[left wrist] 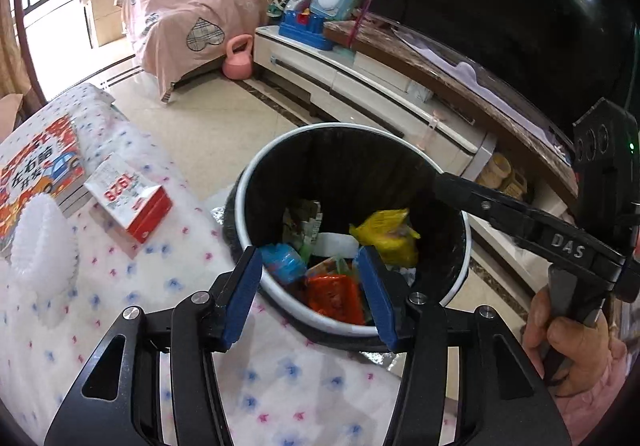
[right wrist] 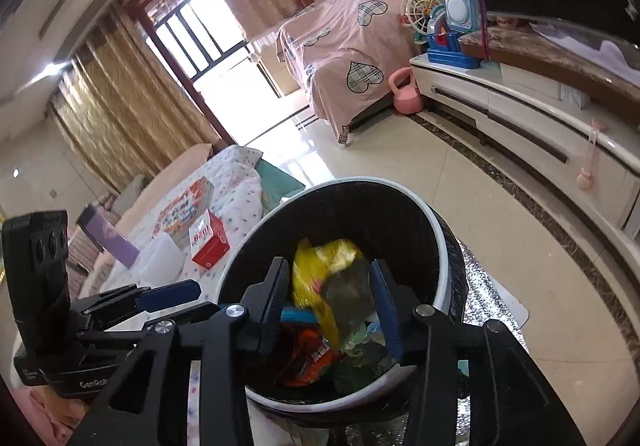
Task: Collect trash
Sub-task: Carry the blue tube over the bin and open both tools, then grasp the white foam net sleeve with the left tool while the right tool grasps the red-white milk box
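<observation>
Trash, mostly crumpled wrappers, already down in the round black bin with the white rim (left wrist: 340, 125), on the floor just beside the cloth-covered table.

Left tongs (left wrist: 309, 260), black with blue pads: spread, nothing between the pads. Hung over the near edge of the bin mouth and tilted down into it, most likely so that anything let go would land inside.

Right tongs (right wrist: 329, 272), same make: also spread, over the mouth from the other side. Blurred grey-green scrap (right wrist: 348, 294) between the jaws and apparently free of both pads. Possibly dropping, though too smeared to be sure. Gripped at the handle by a person's hand (left wrist: 568, 342).

Below: crumpled yellow plastic bag (left wrist: 390, 234), orange foil wrapper (left wrist: 332, 294) and blue wrapper (left wrist: 280, 262), loosely stacked on the bottom.

Left on the white flower-print tablecloth (left wrist: 120, 326): red-and-white carton (left wrist: 128, 206) and colourful picture book with a cartoon car (left wrist: 36, 174). Flat and untouched, probably not meant as rubbish.

Writing: "DAS" on the right tongs' arm, "GenRob" cut off on the left tongs' body, "1928" on the carton, large Chinese characters on the book cover, only partly legible.
</observation>
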`<act>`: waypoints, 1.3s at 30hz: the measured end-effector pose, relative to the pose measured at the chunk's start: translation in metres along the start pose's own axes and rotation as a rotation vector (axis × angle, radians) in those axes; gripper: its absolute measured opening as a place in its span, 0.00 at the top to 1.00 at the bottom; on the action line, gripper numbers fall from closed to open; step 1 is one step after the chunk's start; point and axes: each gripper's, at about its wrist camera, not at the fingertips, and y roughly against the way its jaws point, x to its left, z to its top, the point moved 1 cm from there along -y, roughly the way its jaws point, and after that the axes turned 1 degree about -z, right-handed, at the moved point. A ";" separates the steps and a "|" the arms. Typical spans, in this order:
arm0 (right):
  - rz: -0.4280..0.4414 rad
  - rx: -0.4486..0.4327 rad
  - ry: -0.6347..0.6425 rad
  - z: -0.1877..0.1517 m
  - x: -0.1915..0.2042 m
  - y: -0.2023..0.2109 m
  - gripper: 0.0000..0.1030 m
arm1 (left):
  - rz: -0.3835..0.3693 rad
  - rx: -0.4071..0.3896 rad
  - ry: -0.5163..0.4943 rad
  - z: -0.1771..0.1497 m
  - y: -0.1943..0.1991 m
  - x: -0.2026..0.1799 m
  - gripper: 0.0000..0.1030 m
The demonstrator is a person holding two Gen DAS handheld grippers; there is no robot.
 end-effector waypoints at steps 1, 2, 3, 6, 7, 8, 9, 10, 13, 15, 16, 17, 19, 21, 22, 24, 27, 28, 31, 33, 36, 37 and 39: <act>0.003 -0.007 -0.005 -0.001 0.000 0.003 0.48 | 0.003 -0.010 0.011 -0.003 0.004 0.003 0.48; 0.004 -0.012 -0.008 -0.001 0.000 0.004 0.45 | 0.012 -0.020 0.024 -0.006 0.009 0.007 0.43; 0.005 -0.016 -0.010 -0.001 0.001 0.006 0.41 | 0.023 -0.028 0.032 -0.008 0.011 0.009 0.39; 0.010 -0.035 -0.008 -0.002 0.007 0.011 0.26 | 0.038 -0.055 0.076 -0.020 0.024 0.023 0.36; 0.009 -0.040 -0.005 -0.003 0.011 0.013 0.22 | 0.035 -0.058 0.103 -0.025 0.029 0.031 0.36; 0.010 -0.041 -0.002 -0.003 0.013 0.013 0.20 | 0.035 -0.061 0.123 -0.029 0.032 0.037 0.36; 0.012 -0.042 0.003 -0.003 0.017 0.014 0.17 | 0.037 -0.065 0.141 -0.033 0.037 0.045 0.36; 0.015 -0.043 0.011 -0.004 0.022 0.014 0.14 | 0.044 -0.069 0.154 -0.037 0.040 0.051 0.36; 0.026 -0.043 0.039 -0.007 0.039 0.014 0.11 | 0.064 -0.075 0.213 -0.051 0.051 0.073 0.36; 0.038 -0.044 0.055 -0.008 0.050 0.013 0.07 | 0.077 -0.080 0.246 -0.058 0.056 0.085 0.34; 0.043 -0.044 0.061 -0.009 0.054 0.012 0.05 | 0.085 -0.081 0.267 -0.063 0.060 0.093 0.33; 0.046 -0.042 0.069 -0.009 0.059 0.010 0.05 | 0.088 -0.084 0.291 -0.068 0.063 0.101 0.33; 0.058 -0.035 0.084 -0.010 0.070 0.006 0.04 | 0.090 -0.086 0.325 -0.077 0.068 0.114 0.32; 0.068 -0.025 0.092 -0.012 0.079 0.001 0.03 | 0.104 -0.087 0.342 -0.083 0.072 0.124 0.32; 0.077 -0.016 0.100 -0.013 0.086 -0.003 0.03 | 0.114 -0.090 0.352 -0.087 0.076 0.131 0.32; 0.086 -0.006 0.114 -0.016 0.096 -0.008 0.03 | 0.121 -0.097 0.370 -0.092 0.081 0.140 0.32; 0.099 0.013 0.145 -0.019 0.114 -0.019 0.03 | 0.138 -0.110 0.392 -0.098 0.089 0.154 0.31; 0.101 0.018 0.155 -0.020 0.119 -0.022 0.03 | 0.143 -0.112 0.396 -0.099 0.090 0.157 0.31; 0.107 0.032 0.185 -0.023 0.132 -0.030 0.03 | 0.155 -0.116 0.403 -0.101 0.093 0.165 0.31; 0.108 0.044 0.206 -0.024 0.141 -0.036 0.03 | 0.160 -0.117 0.408 -0.102 0.093 0.170 0.31; 0.098 0.064 0.232 -0.023 0.149 -0.046 0.03 | 0.166 -0.111 0.417 -0.101 0.092 0.179 0.30; 0.094 0.070 0.240 -0.023 0.151 -0.049 0.03 | 0.169 -0.111 0.416 -0.100 0.091 0.181 0.30; 0.095 0.082 0.251 -0.022 0.155 -0.054 0.03 | 0.176 -0.108 0.413 -0.098 0.089 0.185 0.29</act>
